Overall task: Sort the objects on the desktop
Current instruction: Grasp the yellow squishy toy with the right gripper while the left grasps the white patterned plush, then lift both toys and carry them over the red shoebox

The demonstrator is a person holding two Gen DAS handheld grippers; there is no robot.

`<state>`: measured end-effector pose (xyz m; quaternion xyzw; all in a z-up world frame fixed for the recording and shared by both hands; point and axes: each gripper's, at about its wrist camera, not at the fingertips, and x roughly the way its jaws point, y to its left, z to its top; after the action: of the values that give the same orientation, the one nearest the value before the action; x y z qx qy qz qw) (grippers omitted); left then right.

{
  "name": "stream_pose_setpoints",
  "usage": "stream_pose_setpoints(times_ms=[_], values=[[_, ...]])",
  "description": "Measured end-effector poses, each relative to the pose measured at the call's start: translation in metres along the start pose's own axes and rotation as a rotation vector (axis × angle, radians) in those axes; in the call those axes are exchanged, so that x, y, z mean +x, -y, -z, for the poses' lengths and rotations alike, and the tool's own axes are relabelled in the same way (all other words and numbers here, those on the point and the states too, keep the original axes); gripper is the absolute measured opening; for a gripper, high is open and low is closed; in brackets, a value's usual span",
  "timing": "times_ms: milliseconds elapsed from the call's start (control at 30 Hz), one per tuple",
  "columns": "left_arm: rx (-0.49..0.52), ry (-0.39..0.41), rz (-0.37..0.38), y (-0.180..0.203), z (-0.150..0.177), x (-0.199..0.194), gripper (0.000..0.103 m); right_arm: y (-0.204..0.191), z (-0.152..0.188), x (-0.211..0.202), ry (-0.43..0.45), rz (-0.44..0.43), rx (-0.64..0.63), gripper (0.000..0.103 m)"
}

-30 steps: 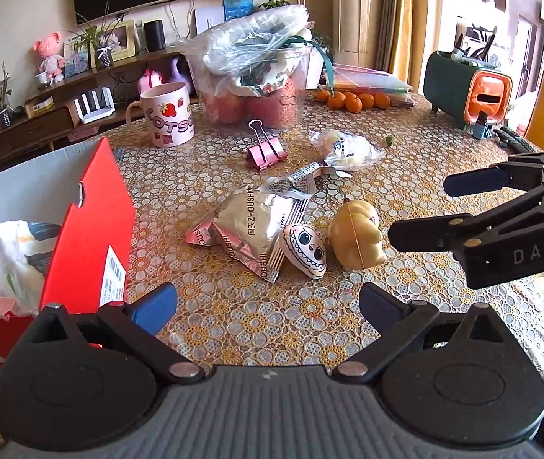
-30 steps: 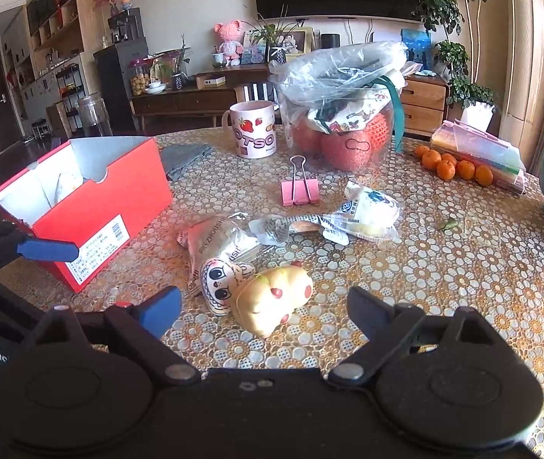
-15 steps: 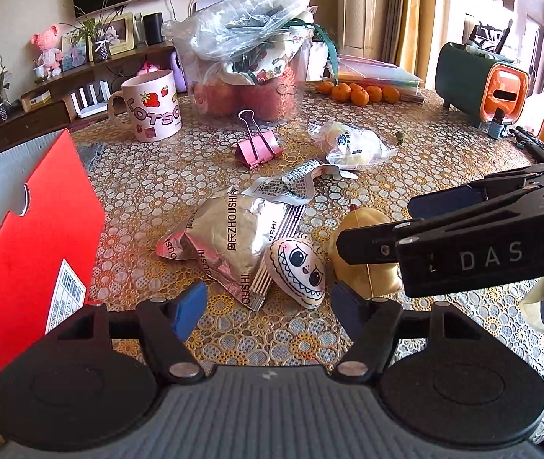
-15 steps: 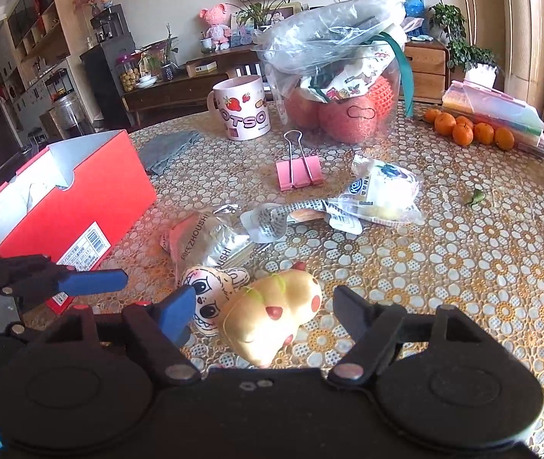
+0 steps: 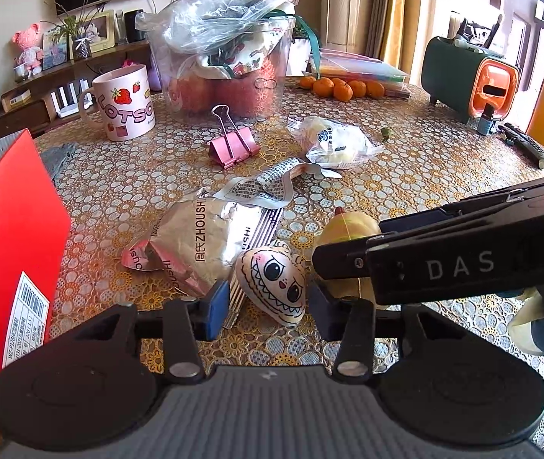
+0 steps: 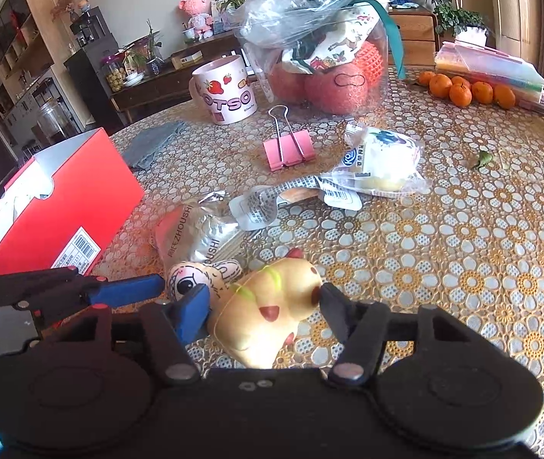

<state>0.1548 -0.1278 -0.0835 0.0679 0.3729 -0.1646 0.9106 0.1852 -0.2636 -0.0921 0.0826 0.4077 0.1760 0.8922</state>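
Left tool had just been closing around the white face toy, right tool around the yellow plush, neither pad clearly pressing, both toys on the table near the red box.

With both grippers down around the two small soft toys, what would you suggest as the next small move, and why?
Probably finish closing both. The left gripper straddles the white heart-shaped toy with the toothy grin, and the right gripper straddles the yellow squishy animal toy. Both sets of jaws have just been closing, yet gaps still show beside each toy. Then lift toward the open red cardboard box.
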Motion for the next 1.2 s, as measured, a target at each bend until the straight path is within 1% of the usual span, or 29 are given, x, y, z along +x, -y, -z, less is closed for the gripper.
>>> stream_pose_setpoints(times_ms=[67,100,267,400,800,933,1200], values=[[-0.007,-0.001,0.004,0.0,-0.001,0.002,0.038,0.002,0.0,-0.001,0.001,-0.004,0.011,0.059],[-0.011,-0.002,0.008,-0.001,-0.001,0.002,0.035,0.003,0.0,-0.002,0.001,-0.005,0.014,0.059],[-0.043,-0.004,0.016,-0.004,-0.003,0.003,0.032,0.0,-0.001,-0.006,0.009,0.015,0.007,0.055],[-0.058,0.007,0.013,-0.006,-0.004,-0.002,0.03,-0.001,-0.002,-0.013,0.026,0.036,-0.016,0.055],[-0.08,0.05,-0.014,-0.011,-0.005,-0.037,0.027,-0.008,-0.002,-0.034,0.045,0.076,-0.045,0.054],[-0.1,0.073,-0.01,-0.017,-0.003,-0.051,0.027,-0.016,-0.001,-0.04,0.04,0.087,-0.069,0.054],[-0.14,0.115,-0.008,-0.033,0.001,-0.083,0.027,-0.04,0.0,-0.055,0.044,0.075,-0.136,0.054]])
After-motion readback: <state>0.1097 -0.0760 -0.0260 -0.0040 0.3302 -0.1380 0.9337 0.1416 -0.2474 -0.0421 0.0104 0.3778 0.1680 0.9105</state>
